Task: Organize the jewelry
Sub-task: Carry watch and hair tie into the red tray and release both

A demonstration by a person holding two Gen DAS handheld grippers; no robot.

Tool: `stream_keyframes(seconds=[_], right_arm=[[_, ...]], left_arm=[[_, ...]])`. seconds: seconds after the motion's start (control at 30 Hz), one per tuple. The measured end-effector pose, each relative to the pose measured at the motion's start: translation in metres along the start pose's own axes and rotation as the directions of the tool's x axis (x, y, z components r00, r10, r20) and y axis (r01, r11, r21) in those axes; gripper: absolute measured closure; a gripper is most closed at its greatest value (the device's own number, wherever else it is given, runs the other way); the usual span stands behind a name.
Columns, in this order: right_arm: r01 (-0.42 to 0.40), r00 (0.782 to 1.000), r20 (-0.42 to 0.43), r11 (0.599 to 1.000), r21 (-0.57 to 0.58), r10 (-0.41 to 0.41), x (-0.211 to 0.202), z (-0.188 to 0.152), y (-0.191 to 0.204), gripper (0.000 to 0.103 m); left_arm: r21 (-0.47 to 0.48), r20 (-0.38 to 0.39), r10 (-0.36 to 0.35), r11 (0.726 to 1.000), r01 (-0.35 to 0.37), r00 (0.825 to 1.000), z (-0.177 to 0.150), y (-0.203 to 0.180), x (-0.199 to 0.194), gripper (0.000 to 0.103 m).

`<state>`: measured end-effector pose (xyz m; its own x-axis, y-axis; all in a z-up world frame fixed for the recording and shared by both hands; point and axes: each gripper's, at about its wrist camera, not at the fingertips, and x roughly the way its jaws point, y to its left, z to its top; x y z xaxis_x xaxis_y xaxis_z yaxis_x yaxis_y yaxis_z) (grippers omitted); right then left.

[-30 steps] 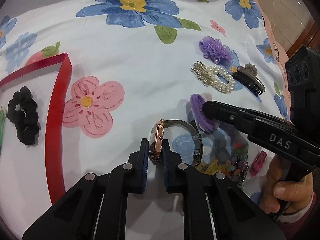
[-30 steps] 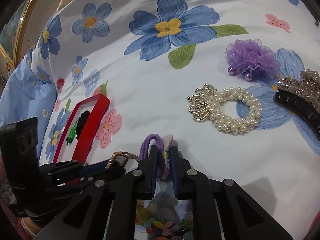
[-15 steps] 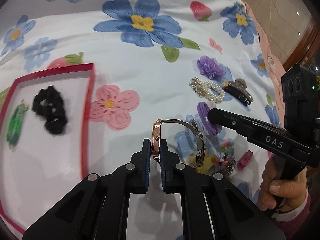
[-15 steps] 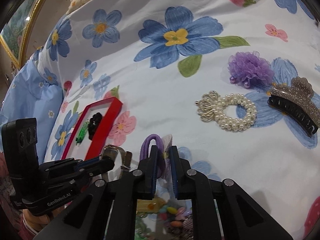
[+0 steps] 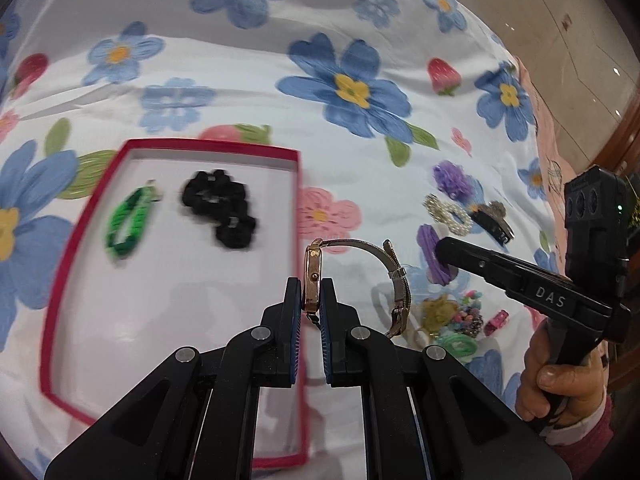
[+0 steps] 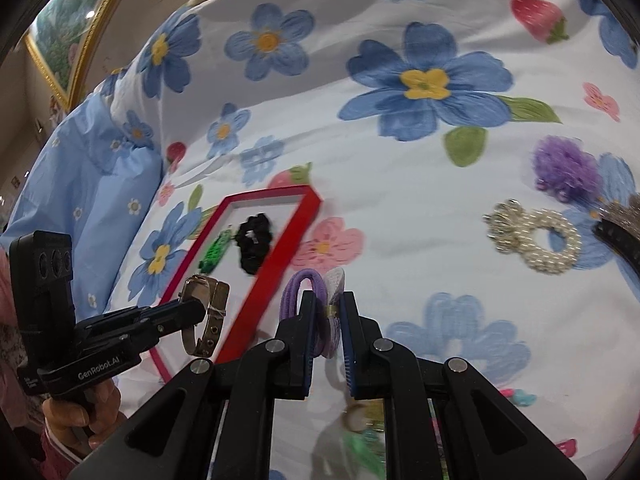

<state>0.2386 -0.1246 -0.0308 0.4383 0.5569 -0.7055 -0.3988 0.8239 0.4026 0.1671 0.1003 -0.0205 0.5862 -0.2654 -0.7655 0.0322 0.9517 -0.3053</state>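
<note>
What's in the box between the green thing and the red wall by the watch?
A black scrunchie lies between the green bracelet and that box wall, seen in the left wrist view.

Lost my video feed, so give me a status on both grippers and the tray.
Left gripper shut on watch. Right gripper shut on purple hair tie. Red tray holds green clip and black scrunchie; nothing in the way.

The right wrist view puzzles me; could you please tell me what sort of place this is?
Probably a bedroom: the jewelry lies on a floral bedsheet spread over something soft, a blue floral pillow sits at its left, and a gold-framed picture hangs behind.
</note>
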Motion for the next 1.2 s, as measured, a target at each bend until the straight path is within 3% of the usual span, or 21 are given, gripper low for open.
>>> stream_keyframes(seconds=[0.63, 0.87, 1.2], right_arm=[[-0.076, 0.996, -0.053, 0.988, -0.137, 0.069, 0.041, 0.005, 0.088, 0.091], [-0.075, 0.994, -0.087, 0.980, -0.185, 0.060, 0.071, 0.008, 0.109, 0.091], [0.001, 0.988, -0.149, 0.963, -0.269, -0.043, 0.124, 0.013, 0.118, 0.091]], left_arm=[[-0.109, 0.034, 0.095, 0.990, -0.090, 0.995, -0.009, 0.078, -0.030, 0.096], [-0.112, -0.011, 0.148, 0.983, -0.148, 0.989, -0.004, 0.100, -0.012, 0.096], [-0.072, -0.100, 0.203, 0.975, -0.211, 0.974, 0.009, 0.119, 0.034, 0.095]])
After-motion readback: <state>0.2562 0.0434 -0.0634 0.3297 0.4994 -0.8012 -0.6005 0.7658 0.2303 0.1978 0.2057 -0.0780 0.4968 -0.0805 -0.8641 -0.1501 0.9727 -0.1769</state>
